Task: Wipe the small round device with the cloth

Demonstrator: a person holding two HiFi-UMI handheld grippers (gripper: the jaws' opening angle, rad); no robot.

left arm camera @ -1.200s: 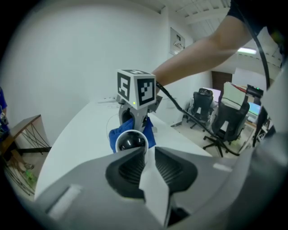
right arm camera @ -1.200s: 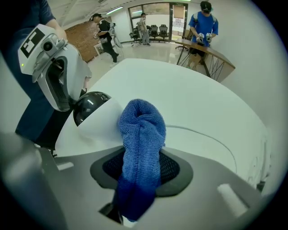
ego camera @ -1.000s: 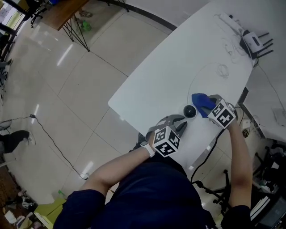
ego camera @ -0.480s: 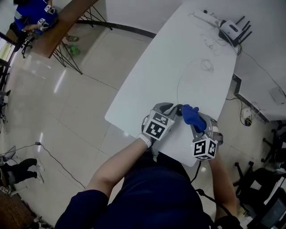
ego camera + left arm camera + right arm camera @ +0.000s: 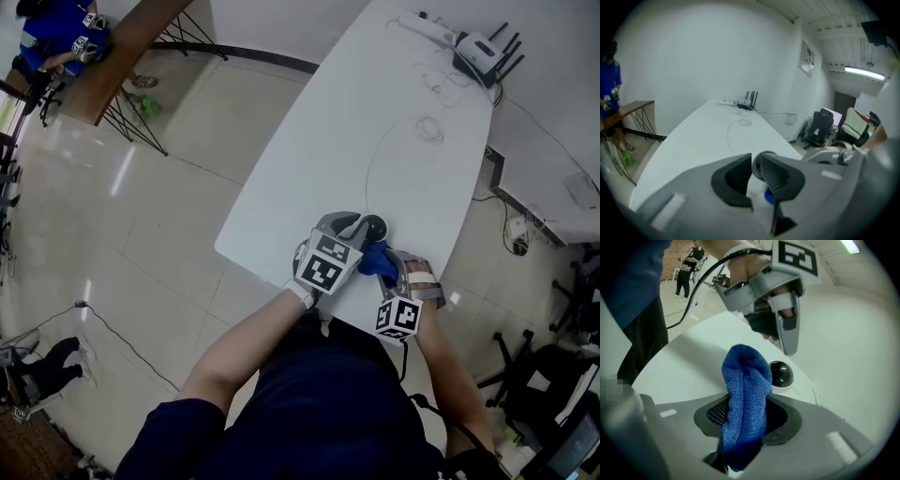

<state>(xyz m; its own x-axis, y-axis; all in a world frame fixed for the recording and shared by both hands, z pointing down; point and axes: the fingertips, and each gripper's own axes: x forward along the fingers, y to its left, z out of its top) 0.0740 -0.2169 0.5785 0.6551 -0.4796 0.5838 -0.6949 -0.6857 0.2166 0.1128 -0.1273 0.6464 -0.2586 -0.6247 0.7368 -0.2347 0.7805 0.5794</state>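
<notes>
Head view: device [image 5: 375, 226] is sitting on table [image 5: 375, 103] near the edge closest to me, just beside my left gripper [image 5: 359, 225]. Its jaws are sitting almost together, gripping nothing. My right gripper [image 5: 384, 269] is clamping cloth [image 5: 745, 390], bunched end sticking out right next to device; can't tell if touching.

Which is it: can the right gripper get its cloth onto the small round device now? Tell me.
Probably yes. The right gripper holds the cloth, whose tip is right beside the small round device. The left gripper hangs just beyond it, not across the path.
</notes>
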